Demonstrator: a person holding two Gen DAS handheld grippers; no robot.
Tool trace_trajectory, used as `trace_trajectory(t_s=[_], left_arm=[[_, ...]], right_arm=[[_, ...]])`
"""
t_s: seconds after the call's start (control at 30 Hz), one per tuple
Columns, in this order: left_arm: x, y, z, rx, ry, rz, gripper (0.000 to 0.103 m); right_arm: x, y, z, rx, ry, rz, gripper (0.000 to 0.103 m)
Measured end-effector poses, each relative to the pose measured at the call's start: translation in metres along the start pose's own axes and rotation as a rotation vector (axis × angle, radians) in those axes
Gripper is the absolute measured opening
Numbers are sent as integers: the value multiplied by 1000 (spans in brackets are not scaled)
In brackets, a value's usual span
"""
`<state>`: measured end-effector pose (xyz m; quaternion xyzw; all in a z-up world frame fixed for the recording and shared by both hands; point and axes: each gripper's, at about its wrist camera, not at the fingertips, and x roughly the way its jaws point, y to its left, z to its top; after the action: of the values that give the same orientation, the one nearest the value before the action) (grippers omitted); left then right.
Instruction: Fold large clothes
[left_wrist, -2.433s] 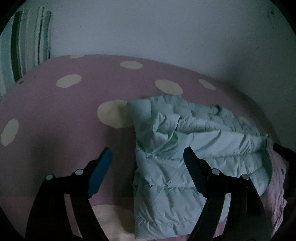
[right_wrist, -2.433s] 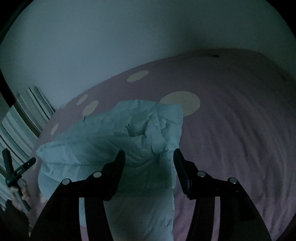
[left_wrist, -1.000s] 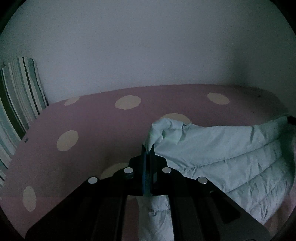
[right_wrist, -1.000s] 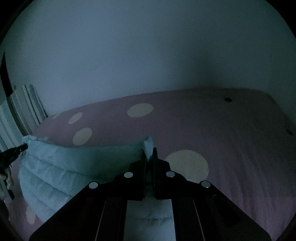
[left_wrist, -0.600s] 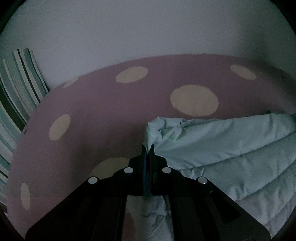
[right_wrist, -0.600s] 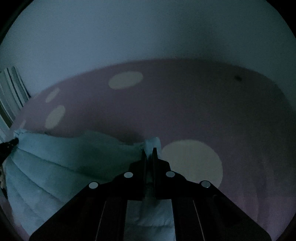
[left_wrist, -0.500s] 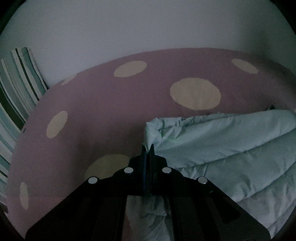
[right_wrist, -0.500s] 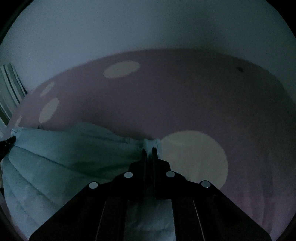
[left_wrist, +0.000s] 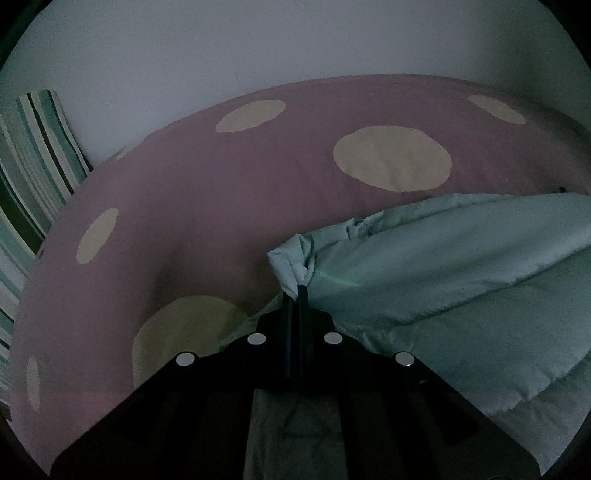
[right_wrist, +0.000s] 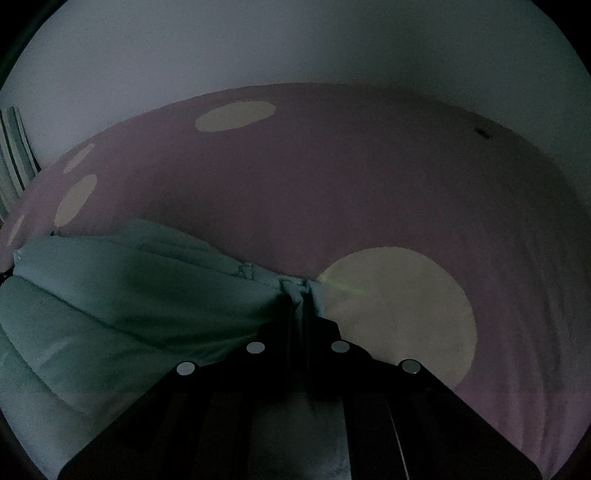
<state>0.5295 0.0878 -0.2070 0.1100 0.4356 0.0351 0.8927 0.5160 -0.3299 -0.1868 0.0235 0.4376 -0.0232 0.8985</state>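
While both tongs (left_wrist: 297, 291) (right_wrist: 297, 295) pinch it, the jacket (left_wrist: 443, 266) spans between.

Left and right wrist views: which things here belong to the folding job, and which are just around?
Part of the job:
- quilted jacket, pale green, pinched at two edges
- left tongs, shut on it
- right tongs, shut on it

Just around:
- pink spotted bedspread underneath
- striped pillow at the left
- plain wall behind
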Motion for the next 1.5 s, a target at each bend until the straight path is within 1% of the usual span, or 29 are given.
trace_trajectory(t_s=[0.2, 0.33, 0.37, 0.43, 0.47, 0.5, 0.53, 0.57, 0.6, 0.63, 0.67, 0.7, 0.77, 0.83, 0.9, 0.97, 1.07, 1.1, 1.17, 1.27, 1.33, 1.37, 1.4, 1.5], left_arm=[[1, -5, -7, -13, -30, 11, 2], [1, -3, -4, -9, -21, 8, 2], [0, -2, -4, -7, -19, 9, 2], [-3, -1, 0, -1, -10, 14, 6], [-5, 0, 1, 0, -6, 20, 16], [-8, 3, 3, -3, -1, 47, 36], [-12, 8, 3, -15, -1, 71, 47], [-16, 12, 2, -29, -3, 70, 61], [-23, 20, 1, -51, -4, 37, 62], [-28, 24, 0, -61, -3, 15, 62], [-35, 29, -2, -70, -5, -2, 65], [-42, 33, -5, -79, -8, -19, 71], [-58, 41, -14, -106, -6, -108, 80], [-72, 47, -29, -142, -1, -173, 80], [-83, 51, -44, -174, 6, -211, 81], [-94, 55, -63, -218, 13, -246, 83], [-100, 59, -86, -258, 26, -265, 85], [-100, 60, -92, -267, 36, -268, 85], [-103, 65, -101, -296, 46, -247, 85], [-116, 75, -105, -377, 35, -243, 85], [-132, 77, -104, -436, 2, -261, 85], [-140, 73, -103, -444, -19, -272, 85], [-148, 69, -100, -439, -38, -284, 85], [-160, 39, -83, -371, -80, -301, 85]], right_arm=[[1, -6, -4, 25, -32, 15, 5], [-1, -5, -2, 24, -29, 14, 6], [3, -3, 1, 21, -28, 11, 6], [-1, -3, 3, 14, -19, 2, 7], [-2, -1, 4, 13, -17, -1, 7], [-6, -1, 5, 13, -15, -7, 10], [-10, -1, 7, 14, -12, -16, 12], [-14, -2, 7, 16, -12, -21, 19], [-20, -3, 7, 23, -15, -23, 32], [-26, -5, 7, 32, -23, -20, 38], [-35, -7, 6, 46, -40, -10, 48], [-42, -9, 5, 57, -50, -4, 53], [-61, -14, -1, 89, -66, 16, 56], [-73, -19, -11, 118, -61, 43, 57], [-84, -23, -28, 138, -39, 70, 62], [-93, -25, -44, 137, -34, 77, 64], [-104, -32, -64, 162, -31, 81, 69], [-103, -33, -66, 170, -26, 88, 69], [-107, -35, -72, 187, -28, 92, 69], [-118, -33, -72, 210, -57, 102, 69], [-129, -22, -70, 225, -97, 107, 69], [-134, -18, -73, 224, -109, 108, 69], [-136, -8, -71, 214, -121, 113, 69], [-136, 33, -62, 144, -133, 130, 69]])
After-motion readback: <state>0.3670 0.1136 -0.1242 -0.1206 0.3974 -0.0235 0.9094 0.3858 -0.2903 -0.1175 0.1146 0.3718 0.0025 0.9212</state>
